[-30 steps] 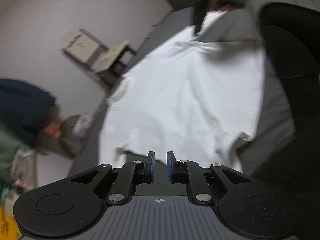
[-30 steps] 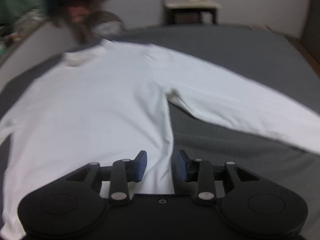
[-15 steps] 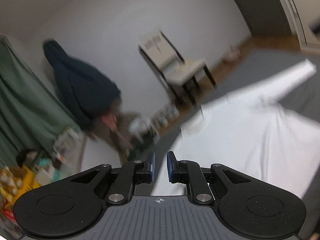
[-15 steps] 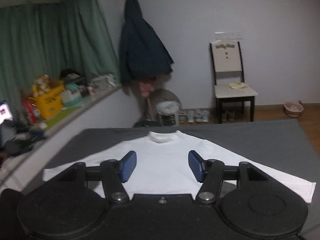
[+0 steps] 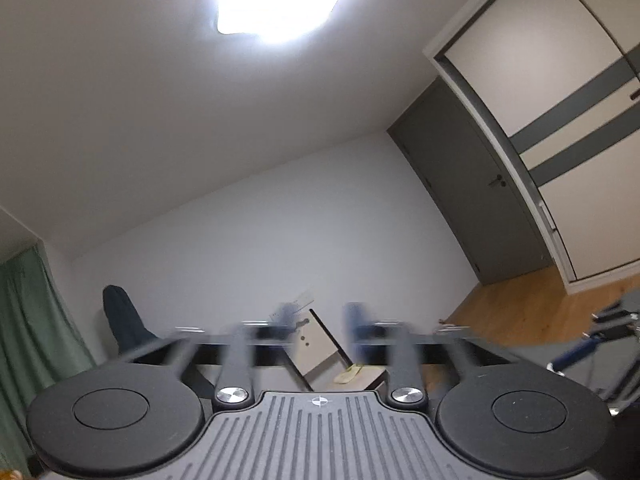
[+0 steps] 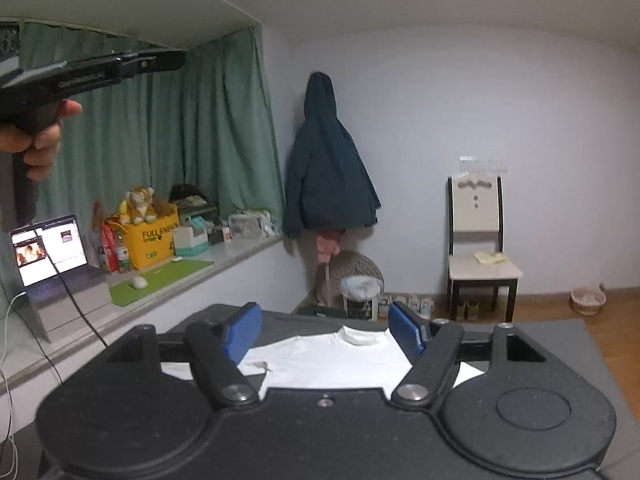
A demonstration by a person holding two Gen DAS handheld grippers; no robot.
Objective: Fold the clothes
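Left wrist view: the left gripper [image 5: 318,316] tilts up at the ceiling, fingers blurred but apart, holding nothing; no garment shows.

Right wrist view: the right gripper [image 6: 326,334] gapes wide and empty. Just beyond it the white shirt [image 6: 320,364] lies spread flat on the bed [image 6: 560,344], no fold visible.

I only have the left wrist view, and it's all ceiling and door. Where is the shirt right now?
Observer: The white shirt lies spread on the grey bed, with its collar toward the far wall. It shows in the right wrist view.
Operator: Is the right gripper holding it?
Observer: No. The right gripper is open with nothing between its fingers, and the shirt lies beyond them.
Operator: Where is my left gripper, then?
Observer: The left gripper is held high by a hand, off to the left in front of the green curtain and well clear of the shirt.
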